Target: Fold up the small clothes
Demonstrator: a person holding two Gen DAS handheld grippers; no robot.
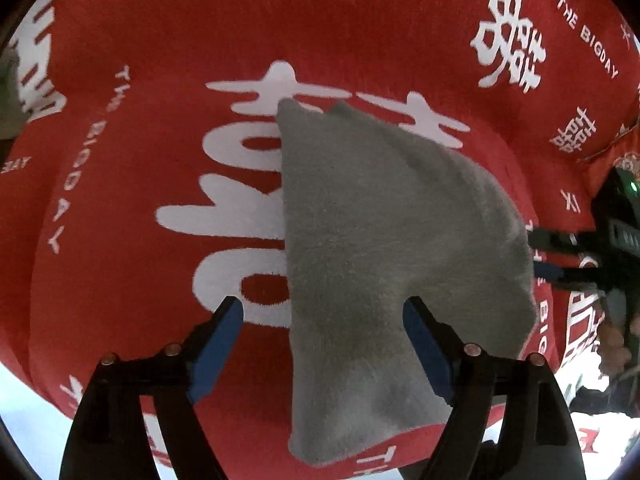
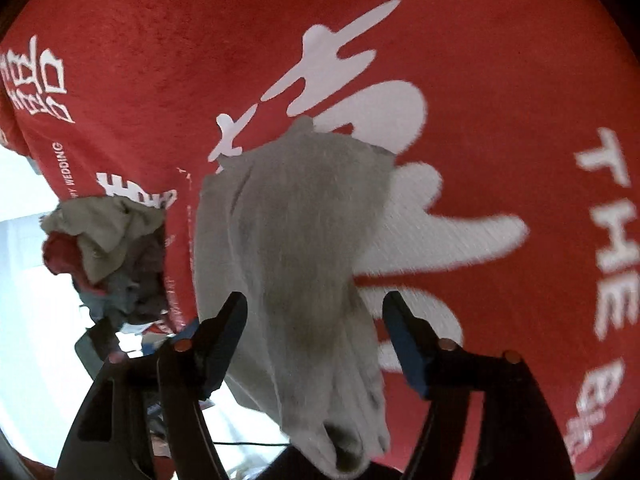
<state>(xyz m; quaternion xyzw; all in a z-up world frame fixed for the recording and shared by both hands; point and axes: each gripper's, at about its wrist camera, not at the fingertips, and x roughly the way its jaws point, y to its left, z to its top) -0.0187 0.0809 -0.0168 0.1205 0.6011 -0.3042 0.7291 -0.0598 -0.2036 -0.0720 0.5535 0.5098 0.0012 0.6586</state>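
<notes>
The left wrist view was taken from just behind the left gripper [image 1: 322,316], aimed steeply down past its two fingers, close to the red blanket [image 1: 140,40]. The grey cloth [image 1: 380,240] was seen between and beyond the fingertips. The right gripper [image 1: 538,254] was caught at the far right edge, beyond the right-hand finger. The right wrist view was taken from behind the right gripper [image 2: 314,310], tilted down less steeply, equally close. The same grey cloth [image 2: 296,240] and red blanket [image 2: 160,60] were shared. A clothes pile [image 2: 104,248] was seen left of its left-hand finger.
</notes>
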